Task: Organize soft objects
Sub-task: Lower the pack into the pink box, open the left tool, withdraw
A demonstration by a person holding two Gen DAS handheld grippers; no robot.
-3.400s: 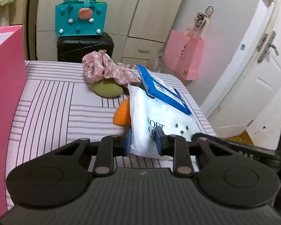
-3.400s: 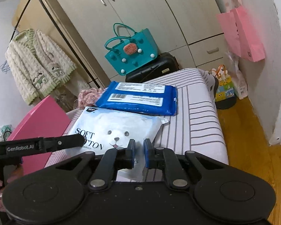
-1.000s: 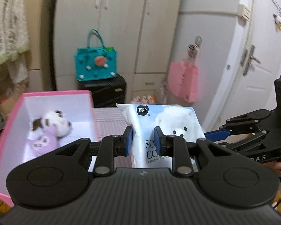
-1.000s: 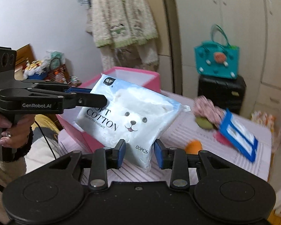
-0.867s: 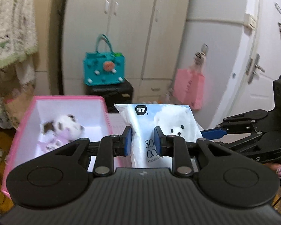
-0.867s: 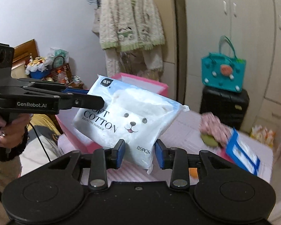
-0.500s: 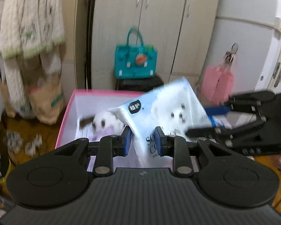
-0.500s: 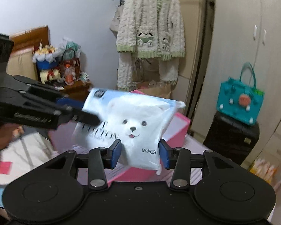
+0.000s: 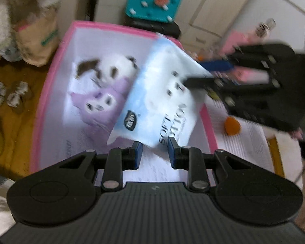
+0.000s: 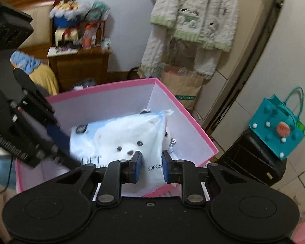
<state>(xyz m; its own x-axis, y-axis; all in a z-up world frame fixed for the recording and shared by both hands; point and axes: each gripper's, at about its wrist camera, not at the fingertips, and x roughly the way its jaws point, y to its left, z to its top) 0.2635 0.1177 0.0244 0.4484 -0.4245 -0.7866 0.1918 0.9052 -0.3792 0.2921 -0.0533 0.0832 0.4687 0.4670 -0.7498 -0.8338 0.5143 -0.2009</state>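
Left gripper (image 9: 153, 152) and right gripper (image 10: 149, 166), jaws just closing, each pinch the cotton-pad pack (image 10: 122, 138) over the pink box (image 10: 103, 89) ahead

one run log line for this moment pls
step: lower tissue pack into pink box | left gripper: shut on pack | right gripper: jaws just closing on pack | box holds: plush toys

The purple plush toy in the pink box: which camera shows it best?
The left wrist view: the purple plush toy lies in plain sight there, though blurred, beside the tissue pack. In the right wrist view the pack hides it.
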